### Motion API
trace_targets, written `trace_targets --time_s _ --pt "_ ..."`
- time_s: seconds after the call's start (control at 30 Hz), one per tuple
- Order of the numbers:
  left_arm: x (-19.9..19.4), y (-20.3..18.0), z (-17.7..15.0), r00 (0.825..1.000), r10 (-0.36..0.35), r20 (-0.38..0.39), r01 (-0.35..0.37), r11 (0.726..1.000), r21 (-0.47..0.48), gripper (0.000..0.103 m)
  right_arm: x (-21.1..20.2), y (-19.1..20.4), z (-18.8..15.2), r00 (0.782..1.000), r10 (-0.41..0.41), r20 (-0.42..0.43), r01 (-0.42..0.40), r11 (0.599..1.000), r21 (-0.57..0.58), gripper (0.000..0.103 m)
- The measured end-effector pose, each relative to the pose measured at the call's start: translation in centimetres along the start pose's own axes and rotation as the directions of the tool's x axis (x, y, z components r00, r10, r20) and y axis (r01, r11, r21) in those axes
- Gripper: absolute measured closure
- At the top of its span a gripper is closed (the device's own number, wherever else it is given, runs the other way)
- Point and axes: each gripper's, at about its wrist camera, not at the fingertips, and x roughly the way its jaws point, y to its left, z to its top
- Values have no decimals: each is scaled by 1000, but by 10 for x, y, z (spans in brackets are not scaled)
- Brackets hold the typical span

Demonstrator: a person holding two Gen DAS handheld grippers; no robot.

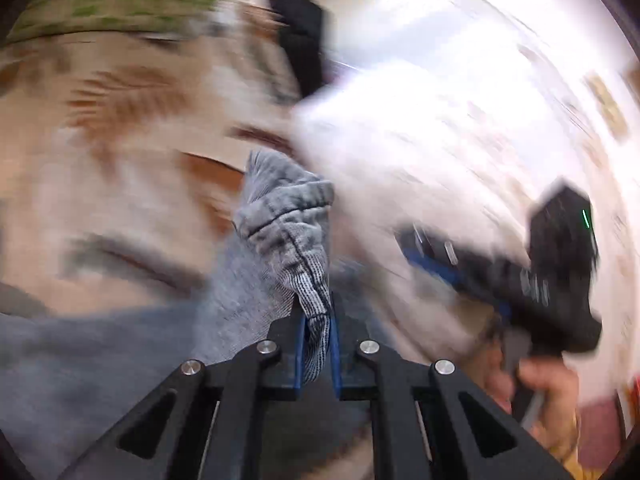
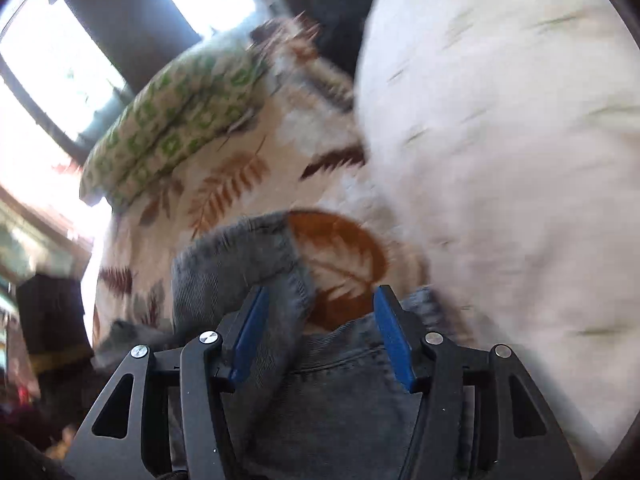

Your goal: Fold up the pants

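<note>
1. The pants (image 1: 288, 216) are grey woven cloth, ribbed and coarse, with stitched seams
2. The left gripper (image 1: 318, 336) has matt black plastic arms, shiny metal rivets and smooth blue pads (image 1: 334, 344)
3. The bedspread (image 2: 224, 184) is soft, matt printed cloth
4. The pillow (image 2: 500, 140) is pale matt fabric
</note>
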Motion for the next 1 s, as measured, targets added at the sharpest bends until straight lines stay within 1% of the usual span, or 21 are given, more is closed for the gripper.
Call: trace_targets --time_s 0.07,0.1,0.13,0.17,0.23,0.27,0.33,0.37,0.43,0.47,0.5,0.57,0.63,0.7,0.77,0.8,0.87,0.9,0.93,0.97,1.0 --pt "17 -27 -14 994 -93 -64 96 994 46 92 -28 -9 0 999 -18 50 17 1000 19 49" --pt "28 -39 -23 983 -145 -110 152 987 59 91 -42 -14 -1 996 -34 80 32 999 24 49" --pt "41 -51 -31 971 -176 -164 189 980 70 91 -54 -17 -3 993 -51 108 49 999 23 48" --pt "54 -61 -38 962 -170 -214 192 977 89 91 -63 -20 -6 990 -68 126 66 998 20 47" --pt "74 -77 -53 957 -89 -275 133 980 146 91 -68 -23 -13 988 -79 130 80 997 -4 47" --pt "77 -81 -57 956 -67 -285 117 980 159 90 -68 -23 -16 989 -80 124 82 996 -16 47" --pt "68 -80 -62 959 -66 -277 110 983 149 84 -64 -22 -26 993 -72 99 77 996 -44 47" --pt "55 -75 -63 964 -76 -257 112 985 128 79 -62 -21 -29 994 -67 90 72 996 -54 47" --pt "27 -62 -66 975 -78 -209 101 990 100 63 -58 -19 -37 996 -60 66 65 995 -73 47" --pt "10 -54 -69 983 -59 -173 75 993 90 48 -56 -18 -41 997 -46 56 51 995 -81 47" --pt "-8 -43 -76 990 -29 -135 40 996 79 40 -54 -15 -45 999 -21 35 24 996 -91 47" --pt "-31 -25 -81 995 12 -100 -8 999 41 40 -49 -9 -52 1000 6 8 -5 994 -108 47" --pt "-45 -9 -80 994 53 -99 -51 998 22 40 -38 -2 -54 999 4 -33 -9 990 -140 47" --pt "-60 6 -87 985 135 -110 -132 991 32 40 -25 -3 -59 995 -12 -102 -2 991 -133 47" --pt "-75 25 -103 973 191 -129 -187 981 44 41 -15 -11 -69 986 18 -166 -30 997 -74 47" --pt "-81 32 -110 968 213 -134 -209 977 44 42 -9 -11 -76 981 45 -188 -56 997 -52 47" --pt "-90 49 -122 961 234 -148 -233 972 22 42 7 -4 -91 966 61 -252 -79 995 -64 47" --pt "-91 57 -128 956 247 -156 -249 969 8 42 22 4 -101 956 33 -290 -67 992 -110 48" --pt "-98 66 -133 953 254 -164 -259 966 -5 42 33 8 -107 952 -31 -305 -20 986 -163 53" --pt "-97 73 -136 951 254 -176 -261 965 -18 43 45 10 -110 944 -135 -300 62 969 -241 58" --pt "-96 79 -139 950 254 -182 -263 964 -27 49 59 12 -113 925 -274 -264 174 922 -347 77"
